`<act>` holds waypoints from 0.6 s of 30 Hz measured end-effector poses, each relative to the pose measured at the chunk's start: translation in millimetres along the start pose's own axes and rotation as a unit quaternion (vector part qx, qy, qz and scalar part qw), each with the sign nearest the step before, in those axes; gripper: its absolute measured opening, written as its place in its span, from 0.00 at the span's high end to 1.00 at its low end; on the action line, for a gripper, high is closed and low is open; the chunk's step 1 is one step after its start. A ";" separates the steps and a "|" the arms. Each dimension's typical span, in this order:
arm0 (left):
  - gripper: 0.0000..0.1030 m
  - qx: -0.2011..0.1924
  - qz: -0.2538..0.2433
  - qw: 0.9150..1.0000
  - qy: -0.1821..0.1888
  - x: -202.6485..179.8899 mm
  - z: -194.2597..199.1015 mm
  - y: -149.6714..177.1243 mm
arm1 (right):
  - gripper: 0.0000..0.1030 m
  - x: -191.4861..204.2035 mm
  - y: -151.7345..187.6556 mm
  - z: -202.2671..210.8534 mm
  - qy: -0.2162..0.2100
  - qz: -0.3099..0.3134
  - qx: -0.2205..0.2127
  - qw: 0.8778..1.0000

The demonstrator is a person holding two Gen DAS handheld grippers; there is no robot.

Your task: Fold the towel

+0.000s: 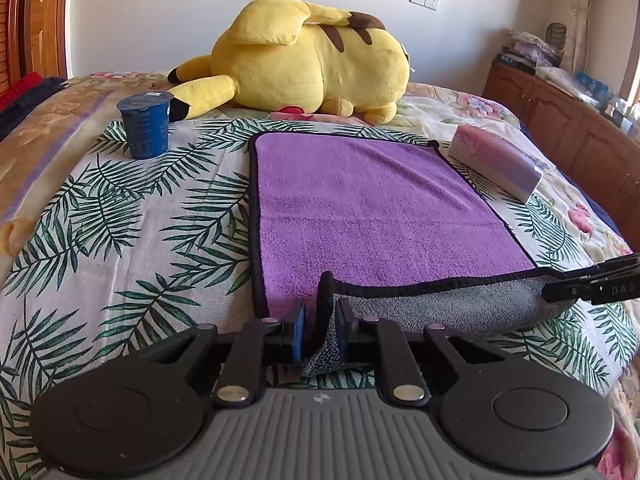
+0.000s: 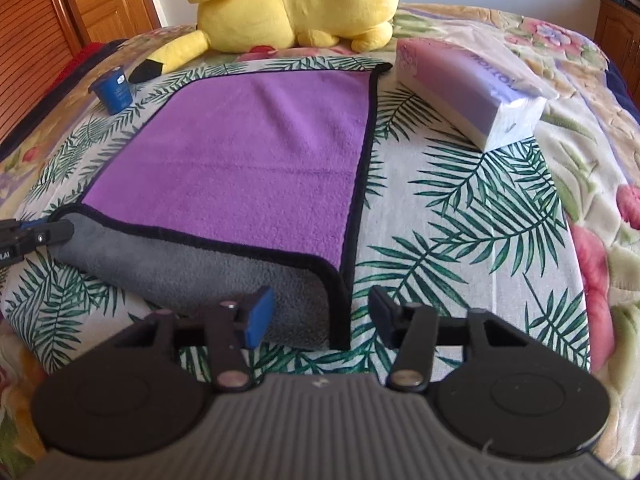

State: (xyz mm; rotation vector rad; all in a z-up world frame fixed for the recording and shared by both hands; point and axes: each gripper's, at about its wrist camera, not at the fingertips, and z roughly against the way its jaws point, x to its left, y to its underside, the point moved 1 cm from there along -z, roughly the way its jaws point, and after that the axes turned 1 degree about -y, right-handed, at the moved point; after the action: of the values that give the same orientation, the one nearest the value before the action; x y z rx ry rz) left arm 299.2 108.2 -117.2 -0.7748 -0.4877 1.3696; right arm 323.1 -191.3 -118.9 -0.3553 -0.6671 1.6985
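Note:
A purple towel (image 1: 360, 204) with a grey underside and black trim lies flat on a palm-leaf cloth (image 1: 120, 216) on the bed. Its near edge is rolled up, grey side out. My left gripper (image 1: 320, 328) is shut on the towel's near left corner, with grey cloth pinched between the blue pads. My right gripper (image 2: 320, 316) is open, its fingers on either side of the towel's near right corner (image 2: 320, 280). The towel (image 2: 248, 152) fills the middle of the right wrist view. The right gripper also shows at the left wrist view's right edge (image 1: 560, 290), at the towel's edge.
A big yellow plush toy (image 1: 304, 60) lies at the back of the bed. A blue cup (image 1: 146, 124) stands left of the towel. A pink-and-white tissue pack (image 1: 500, 164) lies to its right. A wooden cabinet (image 1: 560, 120) stands at the far right.

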 end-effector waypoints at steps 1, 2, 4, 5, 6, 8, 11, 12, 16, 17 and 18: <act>1.00 0.000 0.001 1.000 0.000 0.3 0.1 -0.2 | 0.55 -0.7 -0.4 0.3 0.001 -0.001 -0.001 1.000; 1.00 0.000 0.001 1.000 0.001 0.8 0.0 -0.3 | 0.57 -1.0 -0.6 0.6 0.005 -0.001 -0.002 1.000; 1.00 -0.001 0.002 1.000 0.002 1.5 0.1 -0.4 | 0.64 -2.8 -0.7 1.3 0.003 -0.005 -0.002 1.000; 1.00 -0.002 0.001 1.000 0.003 1.5 0.2 -0.5 | 0.69 -3.6 -0.5 1.9 -0.002 -0.008 -0.002 1.000; 1.00 -0.002 0.001 1.000 0.003 1.2 0.5 -0.4 | 0.73 -3.4 -0.2 2.7 -0.004 -0.007 -0.002 1.000; 1.00 -0.002 0.001 1.000 0.003 0.9 0.5 -0.2 | 0.77 -2.3 -0.4 4.2 -0.001 0.001 -0.004 1.000; 1.00 0.000 -0.003 1.000 -0.004 -0.4 0.2 0.9 | 0.82 -1.3 -0.5 8.0 0.004 0.011 -0.012 1.000; 1.00 0.001 -0.007 1.000 -0.010 -1.0 0.0 1.7 | 0.88 -1.3 -0.5 9.3 0.008 0.013 -0.016 1.000; 1.00 -0.002 -0.003 1.000 -0.005 0.1 0.9 2.5 | 0.92 -2.4 -0.6 13.9 0.008 0.018 -0.033 0.999; 1.00 -0.004 -0.003 1.000 -0.004 -0.2 1.6 2.1 | 0.96 -2.1 -0.4 14.5 0.007 0.020 -0.034 0.999; 1.00 -0.006 -0.004 1.000 -0.003 -0.7 2.3 1.6 | 0.97 -2.2 -0.3 14.8 0.006 0.022 -0.035 0.999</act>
State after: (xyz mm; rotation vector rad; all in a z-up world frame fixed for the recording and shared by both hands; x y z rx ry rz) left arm 296.4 108.0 -116.8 -0.7788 -0.5042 1.3633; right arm 315.5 -196.9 -107.4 -0.4314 -0.7160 1.7170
